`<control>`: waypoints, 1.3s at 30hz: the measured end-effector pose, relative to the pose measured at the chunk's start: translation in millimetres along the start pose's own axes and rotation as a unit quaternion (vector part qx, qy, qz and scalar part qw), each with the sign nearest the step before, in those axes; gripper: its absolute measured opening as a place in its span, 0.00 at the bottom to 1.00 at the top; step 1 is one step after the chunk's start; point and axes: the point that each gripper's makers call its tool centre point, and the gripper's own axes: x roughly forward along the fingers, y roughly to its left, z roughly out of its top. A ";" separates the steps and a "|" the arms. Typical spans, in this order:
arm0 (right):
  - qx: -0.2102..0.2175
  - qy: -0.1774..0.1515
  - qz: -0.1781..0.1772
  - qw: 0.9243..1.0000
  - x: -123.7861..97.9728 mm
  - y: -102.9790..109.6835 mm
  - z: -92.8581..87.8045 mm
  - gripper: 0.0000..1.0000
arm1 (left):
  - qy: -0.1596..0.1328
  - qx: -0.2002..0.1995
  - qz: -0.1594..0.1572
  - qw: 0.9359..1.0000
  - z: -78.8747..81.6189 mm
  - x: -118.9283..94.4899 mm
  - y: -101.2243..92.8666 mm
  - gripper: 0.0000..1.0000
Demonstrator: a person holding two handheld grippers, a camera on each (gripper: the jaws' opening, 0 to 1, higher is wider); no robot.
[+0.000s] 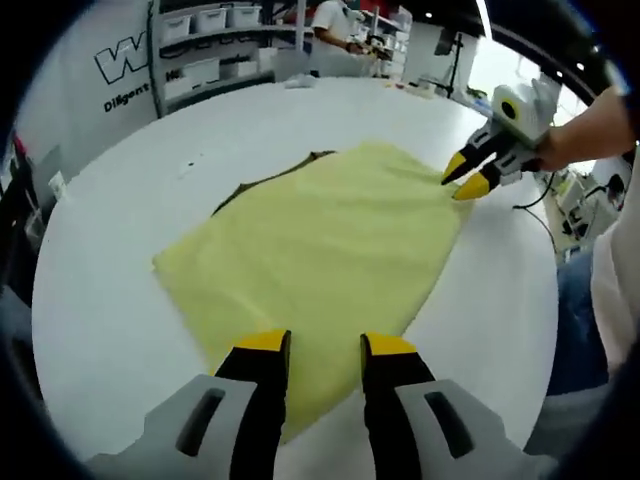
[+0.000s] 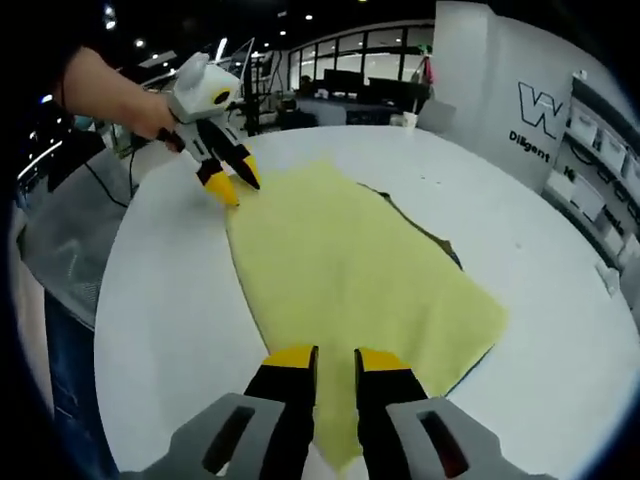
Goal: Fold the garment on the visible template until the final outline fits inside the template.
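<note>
A pale yellow garment point(image 1: 320, 240) lies flat on the white round table point(image 1: 130, 200). A dark edge of the template point(image 1: 236, 192) peeks out from under its far left side. My left gripper point(image 1: 326, 350) hovers open over the garment's near edge, with cloth showing between the jaws. My right gripper point(image 1: 462, 181) is at the garment's far right corner, jaws slightly apart. In the right gripper view the garment point(image 2: 350, 260) runs ahead of my right gripper point(image 2: 335, 360), which is open above the near end. The left gripper point(image 2: 232, 184) is open at the far corner, and the template edge point(image 2: 432, 236) shows along the right.
A person's hand and forearm point(image 1: 590, 130) hold the right gripper; another forearm point(image 2: 105, 90) holds the left. Bare table surface point(image 2: 170, 300) rings the garment. Shelves with bins point(image 1: 215, 40) and a person stand beyond the far edge. A cable point(image 1: 535, 215) crosses the table's right rim.
</note>
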 end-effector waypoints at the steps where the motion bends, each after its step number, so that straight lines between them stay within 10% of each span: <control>1: -0.004 0.000 0.004 1.000 2.6 3.1 2.3 0.08 | -0.001 0.004 0.000 1.000 -0.1 1.3 -2.7 0.29; 16: -0.073 -0.010 0.066 0.995 53.9 53.0 43.9 0.05 | -0.051 0.069 -0.032 0.996 45.3 37.6 -56.9 0.29; 20: -0.083 0.005 0.067 0.994 61.5 52.6 35.7 0.08 | -0.018 0.074 -0.022 0.997 27.4 45.4 -53.4 0.30; 39: -0.008 -0.005 0.042 0.999 18.6 25.5 -12.6 0.15 | -0.030 -0.010 0.026 0.999 -18.4 -2.6 1.6 0.37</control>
